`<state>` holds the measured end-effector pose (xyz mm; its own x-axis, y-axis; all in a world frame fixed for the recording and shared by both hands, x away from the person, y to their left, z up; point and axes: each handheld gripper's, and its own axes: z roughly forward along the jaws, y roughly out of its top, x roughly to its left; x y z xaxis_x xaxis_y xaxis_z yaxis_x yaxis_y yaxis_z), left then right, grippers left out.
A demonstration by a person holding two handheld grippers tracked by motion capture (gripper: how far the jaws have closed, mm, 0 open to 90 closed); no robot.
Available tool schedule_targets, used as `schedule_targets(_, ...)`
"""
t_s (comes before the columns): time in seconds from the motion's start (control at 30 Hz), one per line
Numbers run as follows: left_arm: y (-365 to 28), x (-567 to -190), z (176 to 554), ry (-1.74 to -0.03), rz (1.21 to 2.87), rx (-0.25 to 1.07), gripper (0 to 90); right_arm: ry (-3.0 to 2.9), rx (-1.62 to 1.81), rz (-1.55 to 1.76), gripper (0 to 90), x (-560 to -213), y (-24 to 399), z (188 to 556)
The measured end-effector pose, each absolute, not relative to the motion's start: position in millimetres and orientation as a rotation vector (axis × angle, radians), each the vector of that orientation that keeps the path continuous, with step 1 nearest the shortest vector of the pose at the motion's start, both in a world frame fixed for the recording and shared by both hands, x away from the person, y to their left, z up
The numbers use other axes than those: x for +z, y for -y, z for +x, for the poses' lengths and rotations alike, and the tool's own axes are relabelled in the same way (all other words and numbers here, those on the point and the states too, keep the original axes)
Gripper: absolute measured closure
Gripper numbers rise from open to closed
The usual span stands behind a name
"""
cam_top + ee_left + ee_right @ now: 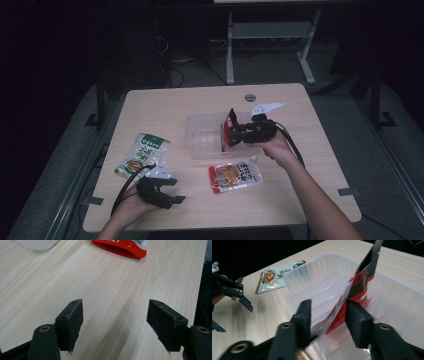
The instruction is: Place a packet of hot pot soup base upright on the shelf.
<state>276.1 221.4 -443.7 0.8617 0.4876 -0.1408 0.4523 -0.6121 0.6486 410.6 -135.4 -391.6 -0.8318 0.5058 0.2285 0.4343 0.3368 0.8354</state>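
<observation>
A clear plastic bin stands mid-table. A red and black snack packet stands tilted on edge inside it at its right end. My right gripper reaches over the bin's right wall. In the right gripper view its jaws stand apart with the packet loose between them, leaning by the right pad, and the bin lies beyond. My left gripper rests open near the table's front left. Its jaws hold nothing over bare wood.
A green and white packet lies flat left of the bin, also in the right gripper view. A red and orange packet lies in front of the bin, its edge in the left gripper view. A small dark disc sits near the far edge.
</observation>
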Motion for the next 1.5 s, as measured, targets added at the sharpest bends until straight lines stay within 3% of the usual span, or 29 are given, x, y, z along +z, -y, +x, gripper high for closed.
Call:
schedule_targets(0.13,-219.6,-442.6,278.2,-0.667,2.323,0.063,28.9,-2.482,1.542,0.910,43.4,-386.8,139.3,407.0)
schedule_targets(0.4,-212.3,-442.0,284.3,-0.629,2.323,0.050,28.9,-2.476,1.490,0.913,36.8,-378.4,150.5,392.8)
schedule_targets(0.87,-209.8,-440.1,288.9,-0.597,2.327,0.053,28.8,-2.471,1.379,0.900,39.0,-377.7,172.0,355.8)
schedule_targets(1.0,-209.8,-440.3,288.9,-0.608,2.324,0.048,28.8,-2.483,1.333,0.901,44.8,-382.1,176.1,346.9)
schedule_targets(1.03,-209.9,-440.1,289.0,-0.604,2.327,0.052,28.8,-2.468,1.319,0.892,55.0,-386.1,179.3,340.3)
schedule_targets(1.07,-209.9,-440.1,289.0,-0.604,2.327,0.052,28.8,-2.468,1.319,0.892,55.0,-386.1,179.3,340.3)
schedule_targets(1.1,-209.9,-439.7,288.8,-0.596,2.332,0.060,28.9,-2.459,1.313,0.896,65.6,-388.2,181.3,336.5)
schedule_targets(1.17,-210.0,-439.6,288.5,-0.595,2.332,0.062,28.8,-2.469,1.311,0.894,70.2,-389.1,181.8,334.7)
schedule_targets(1.2,-209.9,-439.6,288.2,-0.596,2.330,0.062,28.8,-2.479,1.308,0.880,83.0,-391.6,182.8,330.8)
schedule_targets(1.23,-209.9,-439.5,287.5,-0.601,2.327,0.060,28.8,-2.499,1.301,0.877,87.7,-393.3,183.2,329.1)
schedule_targets(1.5,-207.4,-439.5,285.4,-0.600,2.332,0.053,28.8,-2.588,1.227,0.841,89.6,-416.0,177.0,334.9)
